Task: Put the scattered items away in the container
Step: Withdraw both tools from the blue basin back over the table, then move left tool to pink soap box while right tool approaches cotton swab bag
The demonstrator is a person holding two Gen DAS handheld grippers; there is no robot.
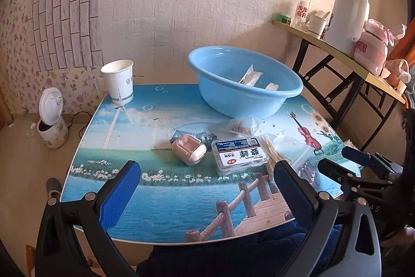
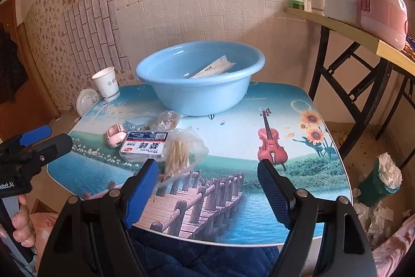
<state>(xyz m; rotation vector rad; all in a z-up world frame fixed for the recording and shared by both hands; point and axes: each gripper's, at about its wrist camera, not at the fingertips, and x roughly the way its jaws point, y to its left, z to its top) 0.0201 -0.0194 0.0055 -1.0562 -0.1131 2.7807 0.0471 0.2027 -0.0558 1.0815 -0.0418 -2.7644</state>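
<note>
Brick-patterned walls back a scenic-print table [image 1: 160,201] where a paper cup [image 1: 119,81] stands beside the blue basin [image 1: 259,98], already holding packets partly hidden by its rim. Near it lie a pink case [image 1: 188,149], a labelled box [image 1: 240,155] and bagged wooden sticks [image 2: 177,155]. Both the left gripper [image 1: 207,188] and the right gripper [image 2: 207,181] hover over the near edge, fingers apart, empty.
</note>
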